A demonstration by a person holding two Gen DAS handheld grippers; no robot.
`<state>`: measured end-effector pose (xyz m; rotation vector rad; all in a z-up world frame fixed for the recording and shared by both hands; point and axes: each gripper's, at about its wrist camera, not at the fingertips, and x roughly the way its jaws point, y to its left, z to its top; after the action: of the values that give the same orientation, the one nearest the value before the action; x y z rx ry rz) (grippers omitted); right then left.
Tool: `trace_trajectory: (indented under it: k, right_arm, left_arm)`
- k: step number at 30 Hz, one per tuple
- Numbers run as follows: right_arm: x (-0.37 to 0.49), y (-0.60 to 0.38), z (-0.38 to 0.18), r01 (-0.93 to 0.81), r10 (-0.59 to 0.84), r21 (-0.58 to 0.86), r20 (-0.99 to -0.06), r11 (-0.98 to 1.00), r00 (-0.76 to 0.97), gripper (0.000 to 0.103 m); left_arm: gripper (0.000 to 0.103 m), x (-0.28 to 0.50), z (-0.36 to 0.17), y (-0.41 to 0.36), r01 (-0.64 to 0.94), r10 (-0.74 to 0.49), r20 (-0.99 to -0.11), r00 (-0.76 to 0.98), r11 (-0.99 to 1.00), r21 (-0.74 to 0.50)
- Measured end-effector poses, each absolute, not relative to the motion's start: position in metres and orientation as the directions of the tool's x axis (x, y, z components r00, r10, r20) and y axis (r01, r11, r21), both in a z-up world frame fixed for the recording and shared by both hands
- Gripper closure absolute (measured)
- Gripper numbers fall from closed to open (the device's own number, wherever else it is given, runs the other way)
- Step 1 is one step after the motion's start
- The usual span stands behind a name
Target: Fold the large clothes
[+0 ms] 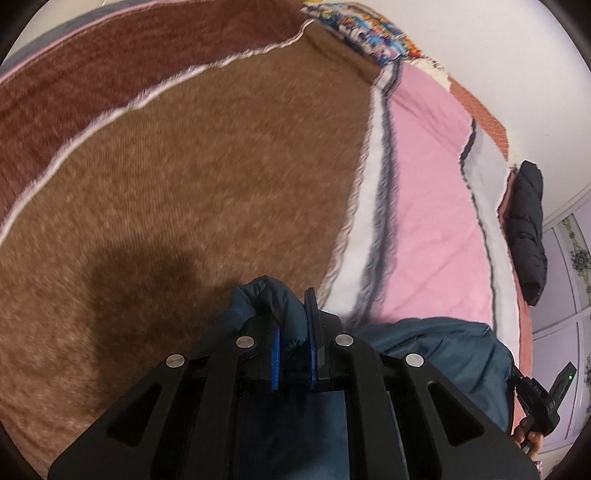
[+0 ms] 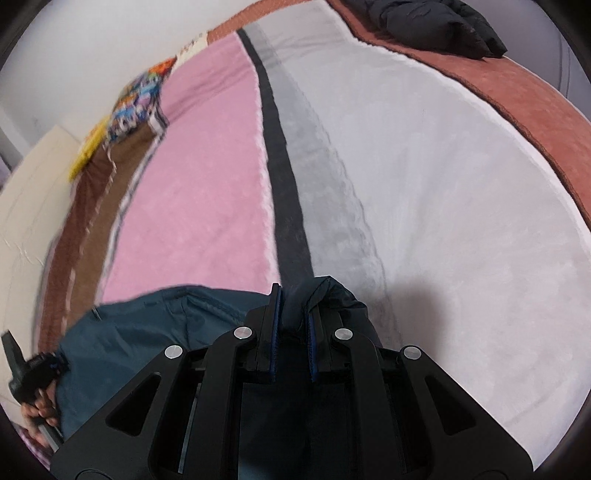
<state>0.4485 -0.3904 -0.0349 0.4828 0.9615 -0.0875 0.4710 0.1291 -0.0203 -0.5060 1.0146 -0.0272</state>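
Observation:
A dark teal padded jacket [image 1: 439, 343] hangs stretched between my two grippers above a bed. My left gripper [image 1: 293, 317] is shut on a bunched corner of the jacket, which bulges out between its blue pads over the brown blanket [image 1: 207, 166]. In the right wrist view the same jacket [image 2: 155, 332] spreads to the left, and my right gripper [image 2: 295, 314] is shut on its other corner above the grey and white stripes. Each view shows the other hand's black gripper at its lower edge.
The bed carries a striped blanket in brown, pink [image 2: 207, 177], dark grey [image 2: 284, 173] and white [image 2: 461, 206]. A black padded garment [image 2: 436, 26] lies at the bed's far end. A colourful patterned pillow [image 1: 373, 29] sits by the white wall.

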Motion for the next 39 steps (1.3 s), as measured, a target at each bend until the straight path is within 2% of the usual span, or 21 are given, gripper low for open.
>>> trace_trajectory:
  k: [5,11,12,13,15,17,22,23,24,25,27,29,32,34,36,39]
  right_arm:
    - [0.453,-0.387,-0.045,0.298,0.145,0.337,-0.843,0.893,0.517,0.087]
    - [0.447,-0.409,-0.015,0.316,0.264,0.502,-0.78,0.805,0.567,0.077]
    - [0.445,-0.412,-0.01,0.314,0.28,0.524,-0.768,0.792,0.575,0.075]
    - [0.443,-0.414,-0.005,0.312,0.295,0.543,-0.757,0.779,0.582,0.072]
    - [0.437,-0.417,0.004,0.31,0.308,0.571,-0.736,0.76,0.602,0.053]
    - [0.431,-0.419,0.015,0.317,0.268,0.568,-0.717,0.76,0.643,0.044]
    - [0.409,-0.408,0.042,0.271,0.223,0.526,-0.694,0.806,0.684,0.044]
    - [0.403,-0.397,0.046,0.25,0.206,0.488,-0.702,0.836,0.681,0.049]
    - [0.392,-0.38,0.05,0.21,0.192,0.443,-0.703,0.872,0.685,0.059]
    - [0.386,-0.366,0.049,0.177,0.191,0.414,-0.705,0.893,0.683,0.064]
    - [0.374,-0.331,0.042,0.102,0.176,0.322,-0.725,0.941,0.666,0.08]
    - [0.366,-0.299,0.025,0.056,0.132,0.22,-0.75,0.974,0.648,0.085]
    - [0.38,-0.286,-0.007,0.095,0.072,0.158,-0.803,0.983,0.592,0.086]
    - [0.396,-0.289,-0.027,0.135,0.034,0.126,-0.841,0.983,0.539,0.086]
    - [0.408,-0.294,-0.044,0.17,0.035,0.133,-0.876,0.976,0.481,0.086]
    - [0.414,-0.296,-0.059,0.171,0.038,0.127,-0.894,0.977,0.447,0.088]
  left_arm:
    - [0.084,0.472,-0.027,0.132,-0.244,-0.275,-0.81,0.518,0.86,-0.448]
    - [0.066,0.466,0.01,0.14,-0.199,-0.329,-0.756,0.566,0.835,-0.513]
    - [0.062,0.464,0.018,0.14,-0.189,-0.336,-0.741,0.581,0.83,-0.525]
    - [0.051,0.462,0.023,0.141,-0.184,-0.333,-0.731,0.595,0.829,-0.528]
    - [0.043,0.455,0.042,0.144,-0.184,-0.284,-0.699,0.656,0.838,-0.513]
    - [0.043,0.452,0.054,0.146,-0.175,-0.278,-0.681,0.677,0.839,-0.516]
    - [0.043,0.429,0.067,0.132,-0.106,-0.295,-0.671,0.68,0.867,-0.488]
    - [0.043,0.421,0.07,0.124,-0.076,-0.287,-0.671,0.684,0.887,-0.456]
    - [0.046,0.411,0.072,0.114,-0.04,-0.284,-0.665,0.691,0.903,-0.428]
    - [0.049,0.405,0.072,0.107,-0.02,-0.282,-0.661,0.696,0.912,-0.41]
    - [0.052,0.383,0.068,0.079,0.038,-0.237,-0.659,0.714,0.953,-0.302]
    - [0.054,0.373,0.058,0.057,0.086,-0.204,-0.666,0.717,0.975,-0.206]
    - [0.058,0.38,0.03,0.033,0.115,-0.135,-0.727,0.673,0.99,-0.077]
    - [0.063,0.395,0.012,0.031,0.094,-0.092,-0.779,0.621,0.995,-0.043]
    - [0.063,0.409,-0.008,0.038,0.046,-0.08,-0.828,0.554,0.997,-0.065]
    - [0.063,0.422,-0.021,0.051,0.003,-0.103,-0.844,0.527,0.993,-0.119]
